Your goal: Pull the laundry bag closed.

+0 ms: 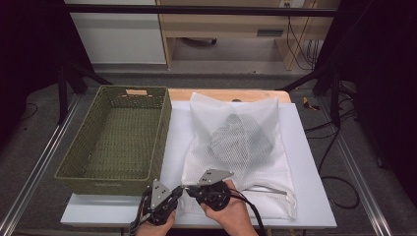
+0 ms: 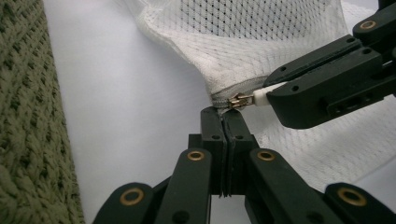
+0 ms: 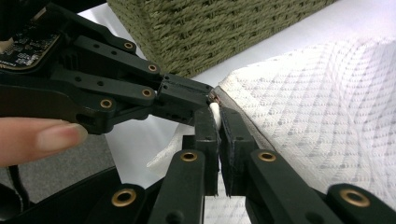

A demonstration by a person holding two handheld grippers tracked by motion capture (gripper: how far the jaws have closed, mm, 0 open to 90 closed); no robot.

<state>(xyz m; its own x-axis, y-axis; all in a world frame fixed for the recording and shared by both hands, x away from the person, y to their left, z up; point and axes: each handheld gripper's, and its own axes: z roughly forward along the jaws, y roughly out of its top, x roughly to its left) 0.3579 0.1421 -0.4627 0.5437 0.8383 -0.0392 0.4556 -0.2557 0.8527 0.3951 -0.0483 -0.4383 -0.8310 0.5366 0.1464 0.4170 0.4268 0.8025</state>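
A: Here, what were the two grippers holding?

B: Both met at the near left corner of a white mesh laundry bag (image 1: 241, 147) lying flat on the white table top (image 1: 305, 162). The left gripper (image 2: 224, 112) had its black jaws pressed together on the bag's corner seam, right where the zip ended. The right gripper (image 3: 215, 112) had its jaws nearly closed on the small white pull tab (image 2: 260, 97) of the brass zip slider (image 2: 239, 101).

A: And what was in the bag?

B: A crumpled grey garment (image 1: 239, 137) showed through the netting, towards the far half of the bag. Just left of the bag stood an empty olive-green woven rectangular basket (image 1: 118, 137), rough and ribbed.

A: What could have gone wrong from there?

B: Most likely the tab would slip. It looked smooth and tiny, and only its end sat between the pads, so a sideways pull might have freed it. The mesh was soft, loose and diamond-patterned; if the left gripper's pinch gave way, the whole bag might have dragged along with the slider instead of opening. Slack fabric could also have caught in the zip teeth. With the two grippers so close, a hasty move might have knocked them together.
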